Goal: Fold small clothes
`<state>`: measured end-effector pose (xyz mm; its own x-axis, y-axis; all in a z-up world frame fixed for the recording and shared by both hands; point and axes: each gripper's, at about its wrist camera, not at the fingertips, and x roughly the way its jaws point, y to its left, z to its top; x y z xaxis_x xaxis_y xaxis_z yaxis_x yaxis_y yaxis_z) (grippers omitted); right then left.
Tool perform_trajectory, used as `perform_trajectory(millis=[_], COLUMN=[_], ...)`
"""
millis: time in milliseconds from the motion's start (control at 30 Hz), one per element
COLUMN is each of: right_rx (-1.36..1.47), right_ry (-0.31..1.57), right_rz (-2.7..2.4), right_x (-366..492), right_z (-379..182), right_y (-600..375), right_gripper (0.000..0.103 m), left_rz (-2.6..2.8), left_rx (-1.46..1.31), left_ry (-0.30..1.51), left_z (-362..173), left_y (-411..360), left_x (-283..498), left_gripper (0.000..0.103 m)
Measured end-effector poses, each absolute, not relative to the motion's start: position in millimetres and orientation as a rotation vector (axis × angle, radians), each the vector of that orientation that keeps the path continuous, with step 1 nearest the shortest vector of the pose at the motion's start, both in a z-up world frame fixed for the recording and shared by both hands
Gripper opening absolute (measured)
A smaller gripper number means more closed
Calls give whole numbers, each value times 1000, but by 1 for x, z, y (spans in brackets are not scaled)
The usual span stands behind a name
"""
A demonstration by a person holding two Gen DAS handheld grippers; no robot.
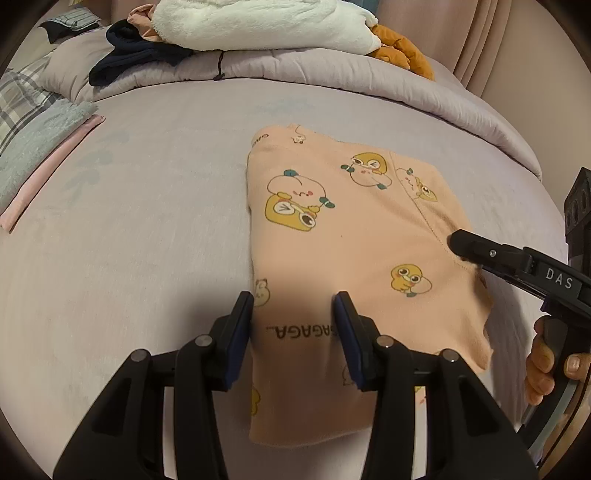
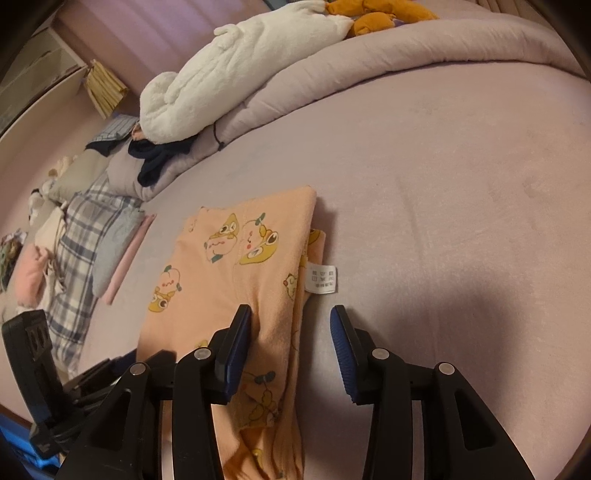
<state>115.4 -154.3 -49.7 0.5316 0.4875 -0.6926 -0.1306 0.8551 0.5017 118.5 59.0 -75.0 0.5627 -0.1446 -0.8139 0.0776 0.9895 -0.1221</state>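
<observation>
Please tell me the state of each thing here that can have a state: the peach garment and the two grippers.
peach garment: partly folded, flat on the bed, white care label sticking out
left gripper: open, over the near edge of the garment
right gripper: open, over the garment's right edge

You see a peach garment (image 1: 354,236) printed with yellow cartoon ducks (its tag (image 2: 320,278) white) on the lilac sheet (image 1: 147,221); far left, grey-blue plaid (image 1: 18,99); far off, white fleece (image 1: 258,22).
</observation>
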Motion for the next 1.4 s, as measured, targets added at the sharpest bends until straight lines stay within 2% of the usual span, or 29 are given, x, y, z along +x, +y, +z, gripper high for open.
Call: perform_trajectory(millis=[300, 433, 567, 733, 1067, 1400], right_rx=[418, 377, 282, 158, 106, 52], right_ry=[935, 915, 930, 940, 945, 928], right_rz=[381, 430, 459, 425, 374, 345], right_x=[108, 97, 87, 78, 60, 39], right_z=[-45, -39, -40, -46, -47, -37], right_y=[-156, -149, -136, -123, -132, -136], right_gripper=[42, 42, 48, 48, 48, 48], left_rz=[-127, -127, -127, -126, -122, -120], left_rx=[-73, -78, -73, -68, -60, -73], left_ry=[962, 965, 968, 979, 989, 989], left_z=[-75, -75, -75, -78, -79, -73], left_y=[61, 62, 61, 59, 57, 55], left_x=[110, 105, 103, 97, 82, 64], left_gripper=[46, 46, 46, 46, 46, 54])
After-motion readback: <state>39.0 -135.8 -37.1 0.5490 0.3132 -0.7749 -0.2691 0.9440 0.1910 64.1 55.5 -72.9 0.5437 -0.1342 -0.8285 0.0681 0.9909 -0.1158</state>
